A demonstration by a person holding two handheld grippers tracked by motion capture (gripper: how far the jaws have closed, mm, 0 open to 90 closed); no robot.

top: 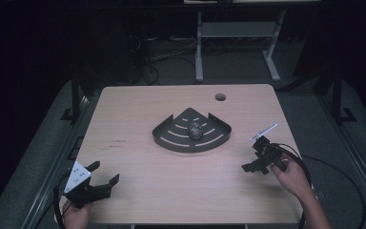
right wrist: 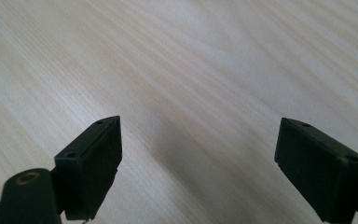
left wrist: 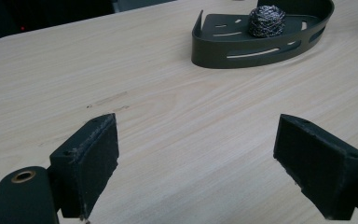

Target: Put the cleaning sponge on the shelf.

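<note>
The scourer (top: 195,129) sat in the dark tray (top: 171,140) mid-tabletop (top: 138,167), well apart from both grippers. Left gripper (top: 104,173) and right gripper (top: 255,157) had fingers wide, empty. A careless pinch could likely shove the light tray or snag the springy scourer.

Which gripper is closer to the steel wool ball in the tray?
Right. The right gripper sits just right of the steel wool ball and its tray; the left gripper is farther away, near the table's front-left corner.

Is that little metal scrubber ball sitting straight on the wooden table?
No, the scrubber ball rests inside the dark slotted corner tray, not on the bare table.
</note>
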